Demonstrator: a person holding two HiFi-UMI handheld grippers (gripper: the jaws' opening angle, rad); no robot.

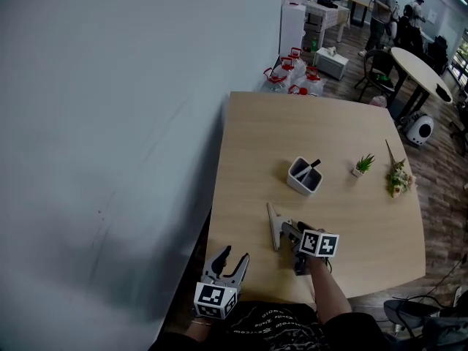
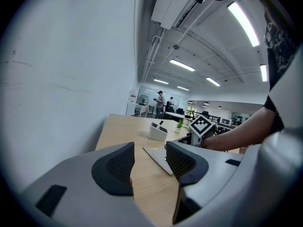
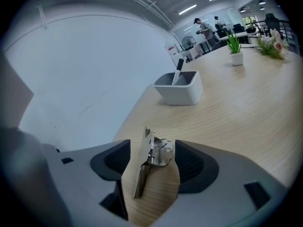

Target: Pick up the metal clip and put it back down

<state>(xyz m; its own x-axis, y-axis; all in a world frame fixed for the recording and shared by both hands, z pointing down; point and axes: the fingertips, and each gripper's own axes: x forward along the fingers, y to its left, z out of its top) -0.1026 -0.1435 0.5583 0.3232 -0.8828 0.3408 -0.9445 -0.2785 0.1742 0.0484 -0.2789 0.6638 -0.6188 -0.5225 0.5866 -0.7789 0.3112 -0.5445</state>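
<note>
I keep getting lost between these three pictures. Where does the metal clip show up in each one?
Head view: the metal clip lies lower centre, on the table.
Left gripper view: centre, a flat plate seen past the gap of the left claw.
Right gripper view: lower centre, between the open jaws of the right claw.
Shared landmark: the white pen holder, just beyond the clip in every view.

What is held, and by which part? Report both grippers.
Nothing is held. The shiny silver metal clip lies loose between the open jaws of the right gripper; the left gripper is open and empty.
</note>
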